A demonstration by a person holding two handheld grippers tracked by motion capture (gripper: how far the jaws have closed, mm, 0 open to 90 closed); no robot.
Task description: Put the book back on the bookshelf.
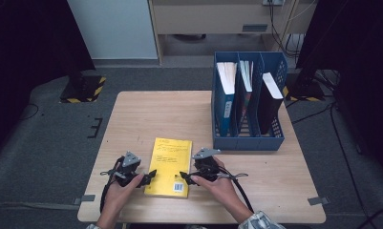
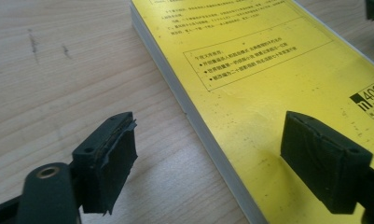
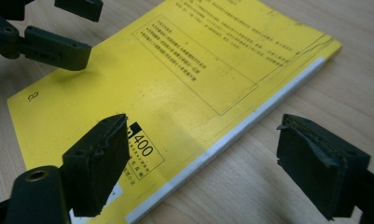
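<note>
The yellow book [image 1: 168,167] lies flat at the lower centre of the wooden table [image 1: 146,114]. The left gripper [image 1: 149,176] and right gripper [image 1: 183,177] straddle its long edges, jaws apart, clamping nothing. Because the book is thin and flat, the pads may slide over the cover or shove it sideways. Upper right stands a blue file rack [image 1: 249,140]; grey carpet [image 1: 50,138] surrounds the table.

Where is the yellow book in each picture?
High view: the yellow book lies flat at the table's near edge, between both tools.
Left gripper view: it runs from the top down the right side.
Right gripper view: it spreads across the middle.
Shared landmark: its black "400" mark.
</note>
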